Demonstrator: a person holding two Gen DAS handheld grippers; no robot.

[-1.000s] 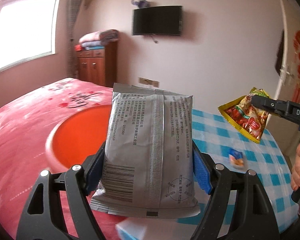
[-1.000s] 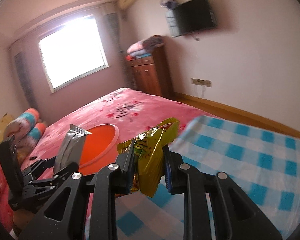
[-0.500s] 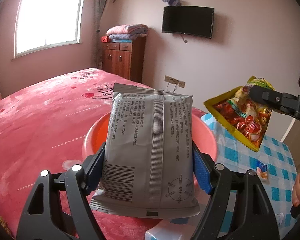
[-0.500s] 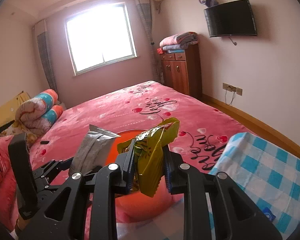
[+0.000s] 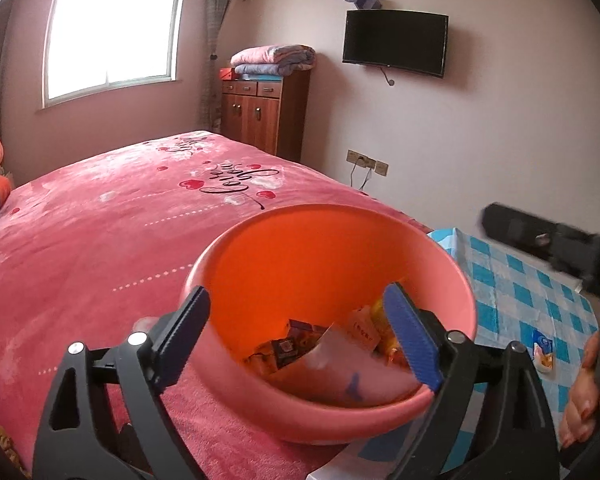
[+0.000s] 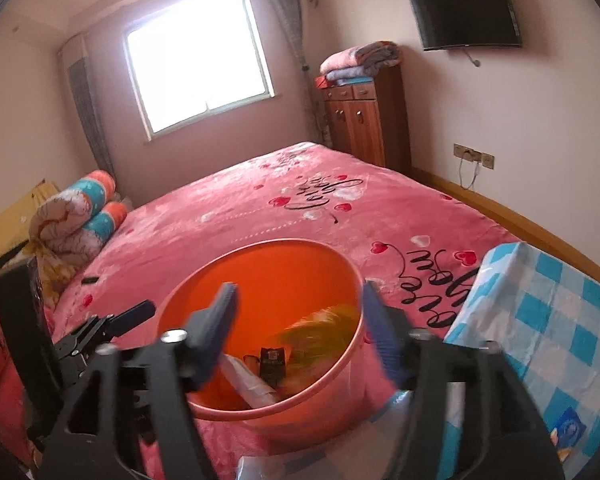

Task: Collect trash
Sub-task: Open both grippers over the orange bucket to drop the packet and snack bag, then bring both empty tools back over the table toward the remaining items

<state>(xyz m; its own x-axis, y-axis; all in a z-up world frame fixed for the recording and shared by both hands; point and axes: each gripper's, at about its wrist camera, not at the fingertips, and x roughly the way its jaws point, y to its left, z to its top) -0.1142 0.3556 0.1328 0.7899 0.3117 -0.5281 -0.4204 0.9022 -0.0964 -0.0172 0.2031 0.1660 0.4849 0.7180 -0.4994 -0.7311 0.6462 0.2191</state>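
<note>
Your left gripper (image 5: 300, 328) hangs over the one orange plastic basin (image 5: 452, 276) on the pink bed (image 5: 100, 232); its jaws have just been opening and stand wide with nothing between the pads. Your right gripper (image 6: 300, 328) is over the same basin from the other side, blurred, and its jaws too have just been opening, spread apart and holding nothing.

Inside the basin lie several wrappers. From the left wrist view you can make out one silver-white packet (image 5: 340, 364) lying flat at the near side, one small orange carton (image 5: 280, 350) behind it, and a yellow snack bag (image 5: 384, 332) against the right wall; an exact count of the pile is not clear. From the right wrist view the yellow-green bag is a smear of motion.

One small blue-and-orange wrapper (image 5: 542, 350) lies outside the basin, on the blue checked cloth (image 5: 520, 284) to the right. Your right hand (image 5: 584, 396) shows at that edge, gripping its handle.
</note>
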